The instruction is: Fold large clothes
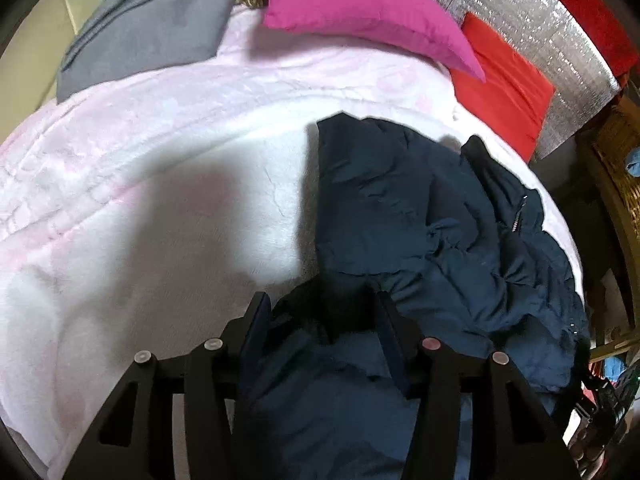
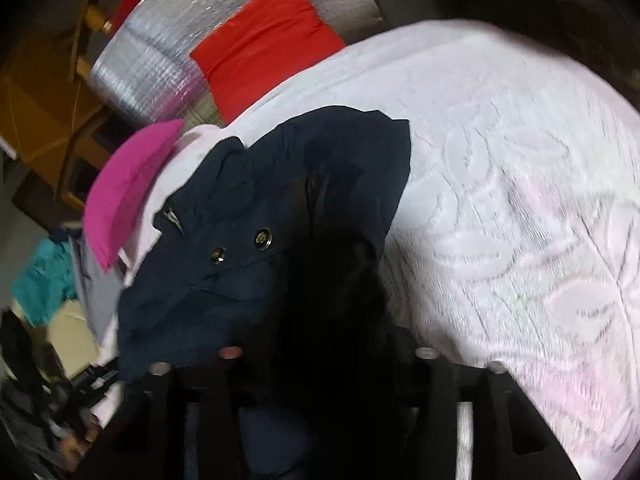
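Observation:
A dark navy padded jacket lies crumpled on a pale pink-white bedspread. My left gripper stands over its near edge with the fingers spread and navy cloth bunched between them. In the right wrist view the jacket shows two metal snaps and drapes over my right gripper. The cloth hides the right fingers, so their stance is unclear.
A magenta pillow and a red cushion lie at the head of the bed against a silver foil panel. A grey garment lies at the far left. Wicker furniture stands beside the bed. The bedspread shows in the right wrist view.

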A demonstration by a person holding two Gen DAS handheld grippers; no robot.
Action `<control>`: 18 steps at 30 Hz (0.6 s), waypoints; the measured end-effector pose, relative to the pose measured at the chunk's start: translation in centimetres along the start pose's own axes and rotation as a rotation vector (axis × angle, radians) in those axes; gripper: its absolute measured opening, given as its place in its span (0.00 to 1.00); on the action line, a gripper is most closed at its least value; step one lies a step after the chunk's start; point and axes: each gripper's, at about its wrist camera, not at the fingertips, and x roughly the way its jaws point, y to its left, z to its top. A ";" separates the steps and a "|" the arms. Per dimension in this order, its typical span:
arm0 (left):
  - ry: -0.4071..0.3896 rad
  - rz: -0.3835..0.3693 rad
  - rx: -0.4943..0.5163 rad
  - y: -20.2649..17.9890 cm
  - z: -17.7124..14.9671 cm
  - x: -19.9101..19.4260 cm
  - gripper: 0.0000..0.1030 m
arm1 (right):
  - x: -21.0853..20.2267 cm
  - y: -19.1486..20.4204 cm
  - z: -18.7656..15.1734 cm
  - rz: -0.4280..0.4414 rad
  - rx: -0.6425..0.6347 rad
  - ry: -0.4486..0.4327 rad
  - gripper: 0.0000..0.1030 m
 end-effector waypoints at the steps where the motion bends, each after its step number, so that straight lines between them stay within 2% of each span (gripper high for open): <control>1: -0.010 -0.007 0.000 0.1 -0.1 -0.7 0.54 | -0.4 -0.2 0.0 0.017 0.012 -0.002 0.62; 8: -0.061 -0.032 0.040 1.6 -2.7 -4.9 0.55 | -3.8 -2.0 -1.2 0.042 0.018 -0.032 0.62; 18: -0.056 -0.059 0.042 5.3 -7.9 -8.0 0.56 | -6.8 -5.1 -3.2 0.132 0.114 -0.046 0.62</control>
